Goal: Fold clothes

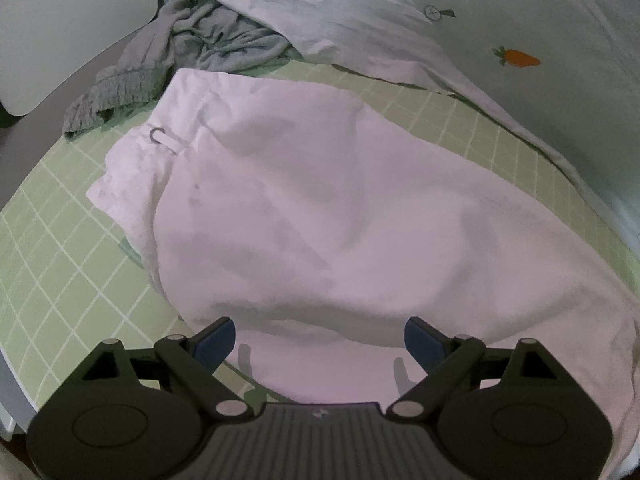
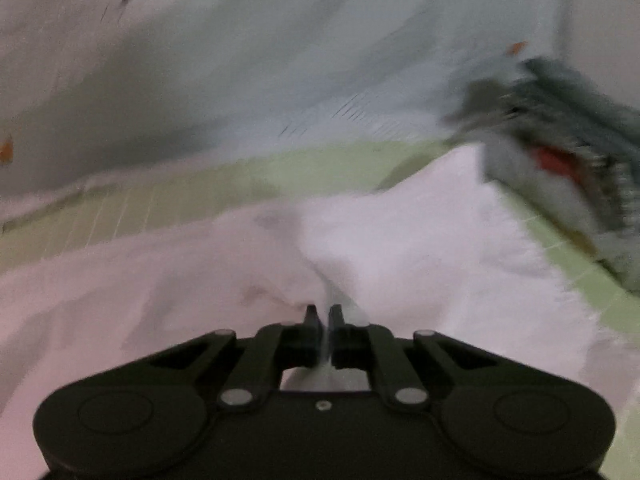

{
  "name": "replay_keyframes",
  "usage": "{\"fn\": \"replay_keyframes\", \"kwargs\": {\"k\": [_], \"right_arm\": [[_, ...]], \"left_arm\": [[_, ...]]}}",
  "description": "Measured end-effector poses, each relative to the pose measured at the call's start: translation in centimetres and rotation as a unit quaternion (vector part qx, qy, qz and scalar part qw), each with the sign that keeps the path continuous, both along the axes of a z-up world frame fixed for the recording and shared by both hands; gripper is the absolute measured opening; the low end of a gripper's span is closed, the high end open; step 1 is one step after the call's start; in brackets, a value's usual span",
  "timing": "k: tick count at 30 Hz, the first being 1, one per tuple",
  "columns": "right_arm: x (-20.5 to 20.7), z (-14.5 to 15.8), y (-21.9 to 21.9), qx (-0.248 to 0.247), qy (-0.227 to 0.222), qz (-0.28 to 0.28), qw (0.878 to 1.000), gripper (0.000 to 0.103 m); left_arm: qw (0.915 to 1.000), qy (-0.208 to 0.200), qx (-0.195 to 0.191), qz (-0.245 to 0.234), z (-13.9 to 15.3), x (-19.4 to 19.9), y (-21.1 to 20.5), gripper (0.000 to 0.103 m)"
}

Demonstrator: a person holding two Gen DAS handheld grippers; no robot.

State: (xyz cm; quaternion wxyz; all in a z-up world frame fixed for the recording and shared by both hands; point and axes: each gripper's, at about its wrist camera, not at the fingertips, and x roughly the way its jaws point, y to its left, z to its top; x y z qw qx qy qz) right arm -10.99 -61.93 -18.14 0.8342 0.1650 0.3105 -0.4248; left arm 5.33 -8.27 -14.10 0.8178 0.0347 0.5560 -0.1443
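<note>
A pale pink garment (image 1: 304, 208) lies spread on a green checked sheet (image 1: 60, 248), with a waistband and belt loop at its far left end. My left gripper (image 1: 320, 338) is open and empty, its blue-padded fingers held just above the garment's near edge. In the blurred right wrist view, my right gripper (image 2: 325, 320) is shut on a pinched fold of the pink garment (image 2: 400, 248), which rises in a ridge from the jaws.
A crumpled grey garment (image 1: 192, 52) lies at the far left of the bed; it also shows in the right wrist view (image 2: 568, 160) at the right. A pale carrot-print duvet (image 1: 500, 20) is bunched along the far side. A white pillow (image 1: 60, 32) sits far left.
</note>
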Motion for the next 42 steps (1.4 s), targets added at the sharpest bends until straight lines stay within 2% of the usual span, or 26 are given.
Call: {"fn": "replay_keyframes", "kwargs": {"k": [2,4,6,9,11,13,16,18,20,22,26,28,33,36,39,42], "right_arm": [[-4.3,1.2,-0.4,-0.004,-0.034,-0.071,0.997,0.005],[-9.0,1.8,-1.1,0.005,-0.066,-0.152,0.986,0.005],[-13.1,0.4,-2.1,0.053,-0.084,-0.212,0.972,0.007],[-17.1,-2.0,-3.1,0.126,-0.11,-0.254,0.953,0.011],[-17.4,-2.1,-2.6,0.123,-0.117,-0.25,0.953,0.021],[-17.0,-1.8,-2.3,0.105,-0.12,-0.243,0.957,0.041],[-16.9,-2.0,-3.0,0.109,-0.108,-0.26,0.953,0.042],[-16.9,-2.2,-3.5,0.116,-0.095,-0.272,0.95,0.044],[-17.0,-2.8,-3.4,0.121,-0.063,-0.278,0.951,0.051],[-17.3,-3.2,-2.9,0.121,-0.028,-0.287,0.95,0.072],[-18.2,-3.4,-1.0,0.121,-0.013,-0.283,0.952,0.085],[-18.5,-3.4,0.2,0.121,-0.006,-0.271,0.955,0.094],[-17.8,-3.5,2.7,0.147,-0.006,-0.234,0.961,0.099],[-17.2,-3.7,4.2,0.176,-0.037,-0.218,0.959,0.103],[-15.8,-3.7,5.8,0.181,-0.043,-0.203,0.961,0.103],[-14.5,-3.7,7.4,0.182,-0.049,-0.206,0.96,0.103]], "left_arm": [[1.0,-0.002,0.0,-0.004,0.1,-0.1,-0.2,0.092],[1.0,-0.003,-0.002,-0.004,0.1,-0.2,-0.3,0.092],[1.0,-0.003,-0.004,-0.003,0.1,-0.1,-0.5,0.092],[0.9999,0.006,-0.002,-0.01,-0.2,0.0,-1.1,0.092],[0.9998,0.006,-0.001,-0.021,-0.1,-0.2,-1.4,0.092],[0.9996,-0.002,0.0,-0.029,0.1,-0.5,-1.6,0.092],[0.9996,-0.009,-0.004,-0.027,0.5,-0.6,-1.3,0.092],[0.9998,-0.007,-0.013,-0.011,0.5,-0.3,-0.5,0.092],[0.9997,-0.002,-0.022,0.008,0.5,0.0,0.4,0.092],[0.9991,0.001,-0.032,0.029,0.4,0.2,1.5,0.092],[0.9962,0.002,-0.044,0.075,0.0,0.5,4.3,0.092],[0.9938,0.007,-0.05,0.099,-0.5,0.7,6.0,0.093],[0.9848,0.035,-0.074,0.153,-2.4,0.8,10.4,0.093],[0.9778,0.049,-0.09,0.183,-3.5,0.9,12.8,0.093],[0.9687,0.063,-0.114,0.211,-4.4,1.5,15.0,0.093],[0.9651,0.068,-0.138,0.212,-4.7,2.6,16.2,0.093]]}}
